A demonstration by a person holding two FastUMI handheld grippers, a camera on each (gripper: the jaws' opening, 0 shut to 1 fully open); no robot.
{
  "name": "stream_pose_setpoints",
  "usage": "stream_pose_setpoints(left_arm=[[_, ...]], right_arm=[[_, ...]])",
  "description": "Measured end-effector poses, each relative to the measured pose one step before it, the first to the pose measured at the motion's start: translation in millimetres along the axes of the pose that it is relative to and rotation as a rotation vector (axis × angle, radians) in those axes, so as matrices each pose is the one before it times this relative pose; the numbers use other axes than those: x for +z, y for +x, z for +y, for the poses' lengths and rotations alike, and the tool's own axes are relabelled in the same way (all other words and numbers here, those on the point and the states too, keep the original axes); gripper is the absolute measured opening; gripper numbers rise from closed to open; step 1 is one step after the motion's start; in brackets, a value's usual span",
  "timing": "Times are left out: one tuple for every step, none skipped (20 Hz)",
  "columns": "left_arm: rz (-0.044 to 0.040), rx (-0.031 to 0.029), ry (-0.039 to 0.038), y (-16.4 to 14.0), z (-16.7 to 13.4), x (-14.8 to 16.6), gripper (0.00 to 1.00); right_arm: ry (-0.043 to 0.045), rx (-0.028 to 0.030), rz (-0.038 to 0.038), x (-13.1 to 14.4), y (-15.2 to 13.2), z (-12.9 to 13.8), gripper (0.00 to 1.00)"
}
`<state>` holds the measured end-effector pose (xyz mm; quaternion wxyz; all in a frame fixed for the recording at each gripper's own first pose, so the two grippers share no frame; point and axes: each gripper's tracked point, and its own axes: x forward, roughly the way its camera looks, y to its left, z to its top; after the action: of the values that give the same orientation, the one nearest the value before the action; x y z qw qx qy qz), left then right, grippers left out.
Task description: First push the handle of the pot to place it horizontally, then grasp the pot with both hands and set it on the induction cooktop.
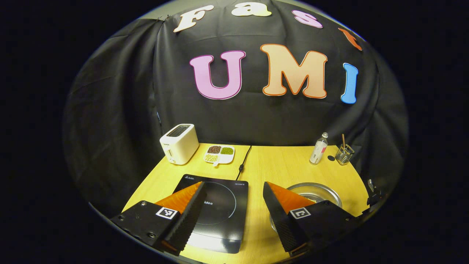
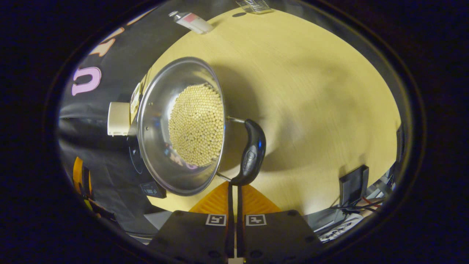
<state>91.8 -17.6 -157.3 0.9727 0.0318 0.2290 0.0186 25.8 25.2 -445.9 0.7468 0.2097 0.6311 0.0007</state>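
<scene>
A steel pot (image 2: 161,146) filled with pale round beans (image 2: 196,124) stands on the wooden table (image 2: 311,91). Its black handle (image 2: 251,152) curves down toward my right gripper (image 2: 234,185), whose fingers are shut together with their tips touching the handle's lower end. In the left gripper view, my left gripper (image 1: 234,185) hangs open above the table's near side. Its left finger is over the black induction cooktop (image 1: 220,209). Its right finger partly hides the pot (image 1: 317,190), which sits just right of the cooktop.
At the back of the table stand a white toaster (image 1: 179,143), a divided dish of beans (image 1: 219,154), a small bottle (image 1: 318,148) and a glass with a stick (image 1: 344,153). The cooktop's cable (image 1: 243,161) runs to the rear. Black cloth walls the booth.
</scene>
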Motion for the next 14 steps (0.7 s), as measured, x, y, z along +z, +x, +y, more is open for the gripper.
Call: stream_pose_setpoints(left_arm=[[0.00280, 0.00048, -0.00252, -0.16, 0.04, -1.45, 0.95], [0.00352, -0.00016, -0.00418, 0.27, -0.33, -1.13, 0.95], [0.00417, -0.00032, -0.00588, -0.15, 0.13, -1.41, 0.95], [0.00435, 0.00049, -0.00509, 0.02, -0.34, -2.00, 0.95], [0.00727, 0.00228, -0.00229, 0.29, 0.20, -2.53, 0.95], [0.00626, 0.00323, 0.00045, -0.24, 0.95, -2.88, 0.96], [0.00770, 0.00473, 0.00250, -0.01, 0.70, -2.51, 0.95], [0.00906, 0.00254, 0.00002, 0.75, 0.27, -3.16, 0.95], [0.01041, -0.00158, -0.00832, -0.24, -0.99, -1.83, 0.95], [0.01156, -0.00272, -0.01081, -0.34, -1.12, -3.38, 0.95], [0.00912, -0.00502, -0.00699, 0.07, -2.14, -2.73, 0.96], [0.00817, -0.00258, -0.00532, 1.49, -0.88, -3.13, 0.95], [0.01024, -0.00113, -0.00458, 0.41, -0.82, -2.44, 0.95], [0.01271, -0.00044, -0.00412, -0.05, -0.82, -5.00, 0.95]], right_arm=[[0.00215, -0.00457, -0.00894, 5.40, -1.41, -1.01, 0.05], [0.00211, -0.00262, -0.00649, 4.70, -0.59, -1.89, 0.05], [0.00346, -0.00097, -0.00425, 3.58, -1.13, -1.56, 0.05], [0.00532, -0.00122, -0.00735, 5.01, -1.02, -1.12, 0.05], [0.00571, 0.00071, -0.00873, 4.49, 0.12, -2.13, 0.05], [0.00692, 0.00091, -0.00519, 4.76, -0.87, -0.60, 0.04], [0.00557, 0.00035, -0.00593, 3.49, -0.41, -1.12, 0.04], [0.00360, 0.00113, -0.00506, 5.33, 0.53, 0.30, 0.00], [0.00362, -0.00070, -0.00384, 3.17, -0.14, -1.00, 0.04], [0.00327, -0.00045, -0.00220, 4.36, -0.86, 0.12, 0.03], [-0.00146, -0.00053, -0.00264, 3.37, -0.30, 0.13, 0.03], [-0.00279, 0.00023, -0.00504, 5.07, 0.41, -0.15, 0.03], [-0.00623, -0.00255, -0.00111, 3.62, 0.66, -0.04, 0.04], [-0.00419, -0.00217, -0.00575, 5.51, 0.00, -0.72, 0.00]])
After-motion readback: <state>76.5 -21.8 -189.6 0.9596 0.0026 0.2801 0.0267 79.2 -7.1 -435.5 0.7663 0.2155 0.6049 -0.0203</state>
